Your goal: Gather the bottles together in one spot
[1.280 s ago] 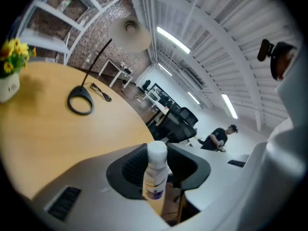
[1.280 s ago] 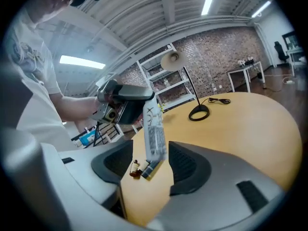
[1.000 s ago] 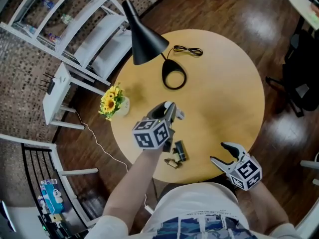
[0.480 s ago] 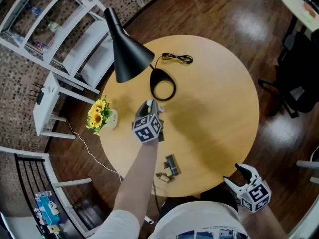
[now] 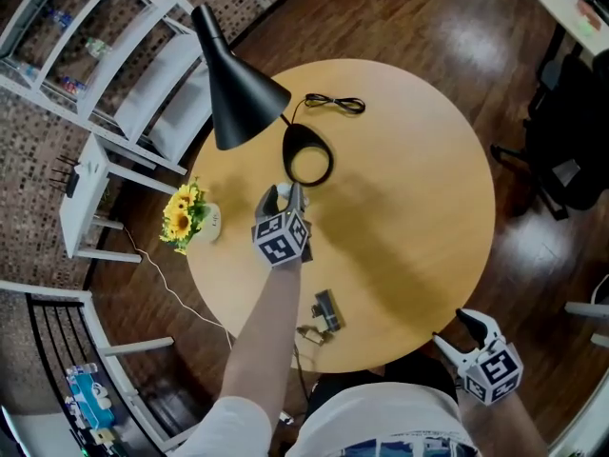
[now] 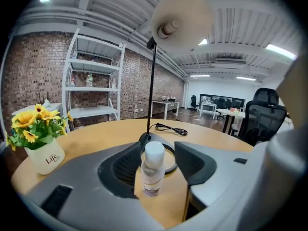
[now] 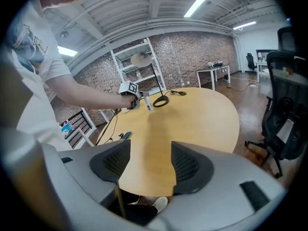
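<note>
**Left gripper carries bottle across the table and lets go beside lamp**

Carried away from the table's near edge since the earlier frame, the left gripper (image 5: 283, 198) now sits left of the table's middle. Its jaws have just been opening and stand apart either side of the bottle (image 6: 153, 170), no longer pressing it. The bottle stands upright on the table (image 5: 409, 188), just on the near side of the ring base (image 5: 307, 165) of the black lamp (image 5: 233, 84).

The right gripper (image 5: 454, 329) has drawn back off the table's near-right edge. Its jaws are wide apart with nothing between them.

A sunflower pot (image 5: 186, 219) stands at the left edge and a coiled cable (image 5: 333, 103) lies towards the far edge. Two small dark items (image 5: 326, 310) lie by the near edge; whether they are bottles cannot be told.

The bottle is small, clear and white-capped. It looks light, rigid and smooth, and tall and narrow enough to tip at a nudge. The safest hold is likely square across the body below the cap, with modest pressure.
</note>
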Action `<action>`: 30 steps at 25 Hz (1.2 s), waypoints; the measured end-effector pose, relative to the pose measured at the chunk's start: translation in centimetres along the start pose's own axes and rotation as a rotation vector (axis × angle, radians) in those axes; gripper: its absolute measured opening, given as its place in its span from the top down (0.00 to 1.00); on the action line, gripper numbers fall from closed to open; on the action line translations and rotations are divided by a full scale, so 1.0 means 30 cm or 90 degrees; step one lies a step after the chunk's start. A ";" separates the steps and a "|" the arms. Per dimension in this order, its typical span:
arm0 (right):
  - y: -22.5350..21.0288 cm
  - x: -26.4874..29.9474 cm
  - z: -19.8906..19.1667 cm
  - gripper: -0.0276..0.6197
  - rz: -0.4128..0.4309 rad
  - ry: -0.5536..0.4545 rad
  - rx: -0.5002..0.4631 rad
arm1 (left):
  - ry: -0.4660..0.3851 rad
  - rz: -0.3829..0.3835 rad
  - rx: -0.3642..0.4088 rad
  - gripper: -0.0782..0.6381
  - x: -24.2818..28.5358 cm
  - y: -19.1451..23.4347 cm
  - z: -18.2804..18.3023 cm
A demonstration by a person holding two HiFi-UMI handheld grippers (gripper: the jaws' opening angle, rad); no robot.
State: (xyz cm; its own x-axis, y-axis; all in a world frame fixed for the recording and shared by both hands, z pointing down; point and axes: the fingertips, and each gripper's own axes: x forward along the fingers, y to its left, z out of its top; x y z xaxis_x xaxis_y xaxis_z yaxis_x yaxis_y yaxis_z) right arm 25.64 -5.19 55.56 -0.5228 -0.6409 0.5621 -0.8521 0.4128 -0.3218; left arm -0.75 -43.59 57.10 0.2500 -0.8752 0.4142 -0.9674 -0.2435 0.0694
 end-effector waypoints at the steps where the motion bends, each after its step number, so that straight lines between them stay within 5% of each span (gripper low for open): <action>1: 0.000 0.005 0.004 0.51 0.003 -0.002 -0.004 | -0.002 -0.006 0.004 0.56 -0.011 -0.006 0.007; 7: 0.085 0.062 0.075 0.51 0.027 -0.035 -0.017 | 0.010 -0.023 0.040 0.56 -0.224 0.060 0.037; 16: 0.267 0.092 0.184 0.51 0.035 -0.067 -0.097 | 0.031 -0.094 0.035 0.56 -0.827 0.107 0.003; 22: 0.453 0.059 0.158 0.51 -0.009 -0.069 -0.108 | 0.018 -0.136 -0.043 0.56 -1.266 0.189 -0.097; 30: 0.697 -0.083 0.004 0.51 -0.103 -0.072 -0.092 | 0.040 -0.165 -0.050 0.56 -1.647 0.309 -0.304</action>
State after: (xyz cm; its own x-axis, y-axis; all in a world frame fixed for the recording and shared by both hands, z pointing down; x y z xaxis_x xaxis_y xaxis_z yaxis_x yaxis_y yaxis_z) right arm 9.11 4.96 47.33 -0.3856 -0.7717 0.5057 -0.9170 0.3811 -0.1176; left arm -22.43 1.21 45.55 0.4885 -0.7602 0.4283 -0.8725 -0.4200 0.2497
